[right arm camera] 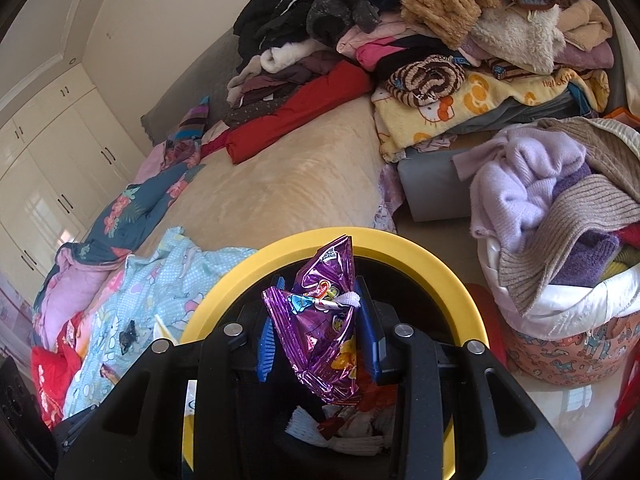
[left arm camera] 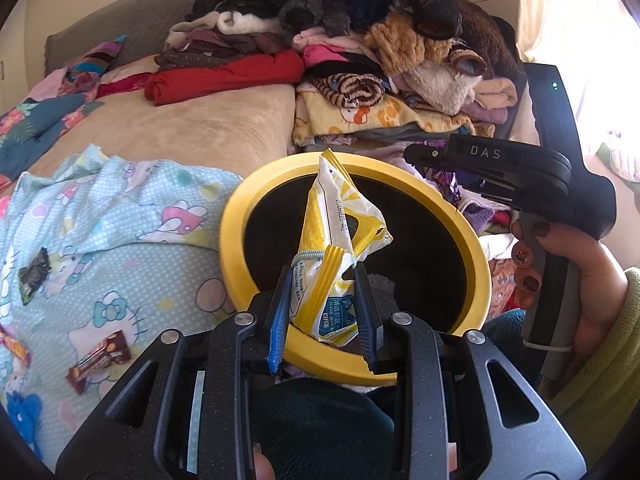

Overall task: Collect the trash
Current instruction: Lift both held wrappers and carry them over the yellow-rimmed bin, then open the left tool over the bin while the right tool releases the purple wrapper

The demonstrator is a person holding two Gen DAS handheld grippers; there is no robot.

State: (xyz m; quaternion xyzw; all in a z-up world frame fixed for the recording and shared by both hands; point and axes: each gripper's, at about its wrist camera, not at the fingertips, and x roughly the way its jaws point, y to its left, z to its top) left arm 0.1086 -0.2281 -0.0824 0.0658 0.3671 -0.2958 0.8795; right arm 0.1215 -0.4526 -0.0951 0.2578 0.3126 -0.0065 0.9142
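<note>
My left gripper (left arm camera: 323,308) is shut on a yellow and white wrapper (left arm camera: 340,240), held upright over the mouth of a yellow-rimmed bin (left arm camera: 478,256) with a black inside. My right gripper (right arm camera: 318,320) is shut on a crinkled purple foil snack bag (right arm camera: 322,320), over the same yellow-rimmed bin (right arm camera: 400,246), where white and red scraps (right arm camera: 344,428) lie at the bottom. In the left wrist view the right gripper's black body (left arm camera: 492,176) and the hand holding it (left arm camera: 576,280) are at the right, beyond the bin's far rim.
Small brown wrappers (left arm camera: 98,360) and a dark one (left arm camera: 34,276) lie on the light-blue cartoon sheet (left arm camera: 120,220). Piles of folded clothes (left arm camera: 360,40) cover the bed's far side. A basket of knitwear (right arm camera: 560,232) stands right of the bin. White wardrobes (right arm camera: 48,160) line the left wall.
</note>
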